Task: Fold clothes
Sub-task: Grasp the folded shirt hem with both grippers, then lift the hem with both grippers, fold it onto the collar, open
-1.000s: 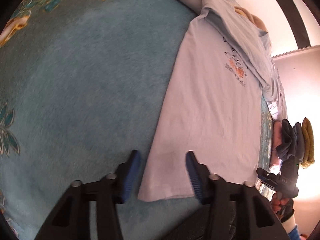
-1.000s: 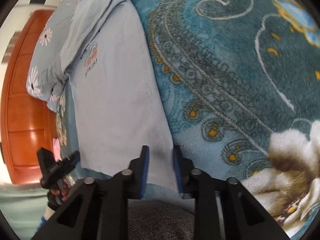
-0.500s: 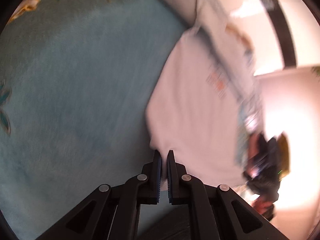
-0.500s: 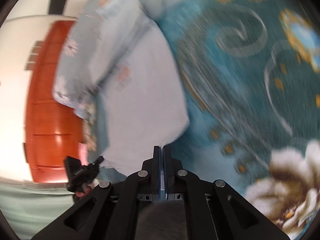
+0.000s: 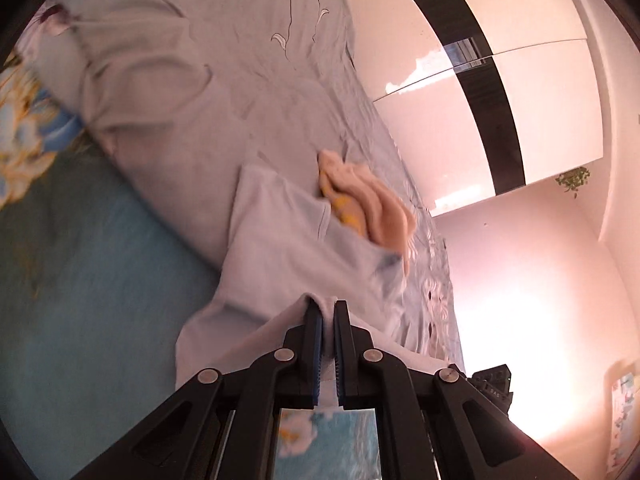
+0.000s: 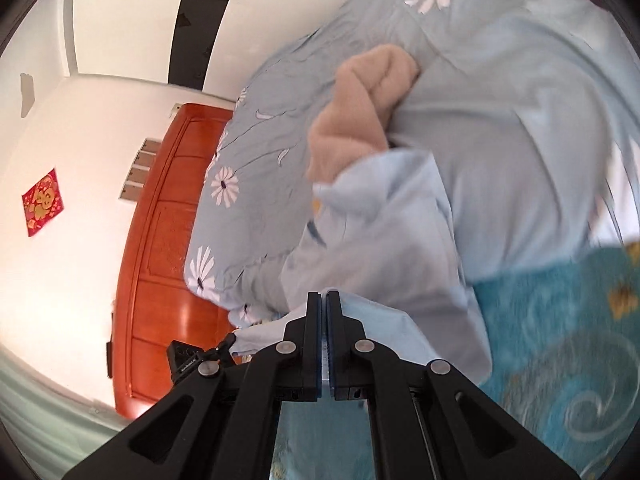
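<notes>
Pale blue shirt [image 5: 280, 248] hangs lifted over the bed [image 5: 100, 280], its hem pinched in the closed jaws of the left gripper [image 5: 328, 344] and the right gripper [image 6: 324, 336]. Thin cloth could slip free, or the fold could land crooked on the peach garment [image 6: 360, 112] beyond.

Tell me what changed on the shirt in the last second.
Both claws closed on the pale blue T-shirt's bottom hem, left claw and right claw, and carried it up toward the collar end. The teal blanket and beige cloth stayed put.
</notes>
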The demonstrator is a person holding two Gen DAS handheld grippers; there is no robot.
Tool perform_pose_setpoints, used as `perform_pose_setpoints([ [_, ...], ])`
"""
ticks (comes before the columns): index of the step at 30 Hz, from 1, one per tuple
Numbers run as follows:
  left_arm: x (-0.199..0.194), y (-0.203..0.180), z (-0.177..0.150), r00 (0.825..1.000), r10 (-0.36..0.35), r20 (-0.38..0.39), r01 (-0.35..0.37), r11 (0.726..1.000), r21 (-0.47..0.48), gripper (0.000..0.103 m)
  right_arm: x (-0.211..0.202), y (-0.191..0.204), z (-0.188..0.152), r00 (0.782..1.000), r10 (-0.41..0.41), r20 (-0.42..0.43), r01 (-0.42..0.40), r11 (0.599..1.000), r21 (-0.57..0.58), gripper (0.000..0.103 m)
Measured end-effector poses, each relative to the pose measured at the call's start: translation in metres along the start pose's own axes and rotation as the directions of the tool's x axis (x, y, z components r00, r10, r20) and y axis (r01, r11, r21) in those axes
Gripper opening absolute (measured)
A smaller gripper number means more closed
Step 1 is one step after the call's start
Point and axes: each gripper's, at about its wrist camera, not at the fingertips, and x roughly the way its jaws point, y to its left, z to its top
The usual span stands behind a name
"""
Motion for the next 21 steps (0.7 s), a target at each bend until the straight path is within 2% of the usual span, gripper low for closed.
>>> perform_pose_setpoints([
  [3,0.033,0.003,0.029,1.000,0.007,-0.003,-0.007,0.999,-0.032,0.005,0.027,-0.003,0.032,0.998,-0.057,0.007,0.057,0.998,0.000,0.002],
  [8,0.079,0.023,0.059,1.000,0.012,-0.003,-0.012,0.992,-0.122,0.007,0.056,-0.025,0.062,0.996,-0.087,0.003,0.087,0.994,0.070,0.002],
  [11,0.094,0.039,0.064,0.999,-0.047,-0.020,0.041,0.973,-0.227,0.012,0.072,-0.035,0.072,0.996,-0.085,-0.026,0.087,0.992,0.093,0.005],
  [12,0.096,0.045,0.066,0.997,-0.069,-0.016,0.062,0.964,-0.260,0.021,0.072,-0.036,0.074,0.995,-0.098,-0.027,0.100,0.991,0.084,0.005],
  [13,0.096,0.049,0.068,0.997,-0.075,-0.008,0.070,0.957,-0.280,0.036,0.072,-0.035,0.078,0.991,-0.129,-0.019,0.130,0.989,0.067,0.005],
  [15,0.089,0.052,0.073,0.998,-0.063,0.008,0.063,0.956,-0.285,0.051,0.071,-0.033,0.083,0.985,-0.170,-0.008,0.170,0.984,0.046,0.005],
  [18,0.073,0.048,0.073,0.999,-0.039,0.035,0.046,0.973,-0.228,0.057,0.058,-0.033,0.084,0.983,-0.182,0.021,0.181,0.983,0.017,0.009],
  [20,0.062,0.044,0.065,0.999,-0.006,0.042,0.013,0.987,-0.159,0.064,0.045,-0.034,0.074,0.979,-0.198,0.042,0.198,0.980,-0.009,0.025],
  [21,0.059,0.044,0.060,0.999,0.016,0.040,-0.010,0.992,-0.128,0.065,0.038,-0.034,0.068,0.977,-0.206,0.052,0.207,0.978,-0.022,0.026],
])
